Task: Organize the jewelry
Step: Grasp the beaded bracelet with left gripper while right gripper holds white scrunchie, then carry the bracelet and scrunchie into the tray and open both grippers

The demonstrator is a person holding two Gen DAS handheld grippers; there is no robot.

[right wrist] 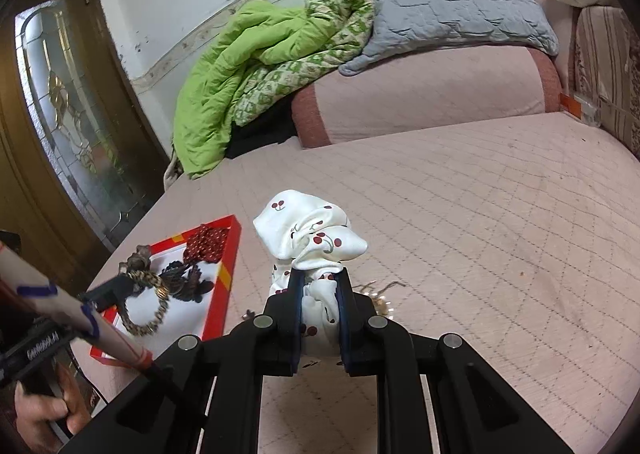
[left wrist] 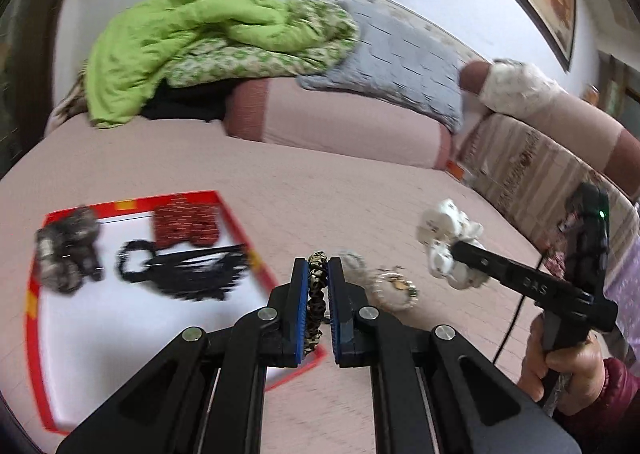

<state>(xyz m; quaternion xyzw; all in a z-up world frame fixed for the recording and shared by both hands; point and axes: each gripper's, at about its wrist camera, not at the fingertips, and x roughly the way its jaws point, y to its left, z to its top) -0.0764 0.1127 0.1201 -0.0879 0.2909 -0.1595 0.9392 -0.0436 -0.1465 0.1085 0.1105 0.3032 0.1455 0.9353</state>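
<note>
My left gripper is shut on a leopard-print scrunchie, held above the right edge of a red-rimmed white tray; the scrunchie also shows in the right wrist view. The tray holds a red patterned scrunchie, a black beaded piece and a grey furry piece. My right gripper is shut on a white cherry-print scrunchie, held above the bed; it also shows in the left wrist view. A gold and white ornament lies on the bed between the grippers.
The pink quilted bed cover spreads to the right. A pink bolster, a green quilt and a grey pillow lie at the back. A wooden door stands to the left.
</note>
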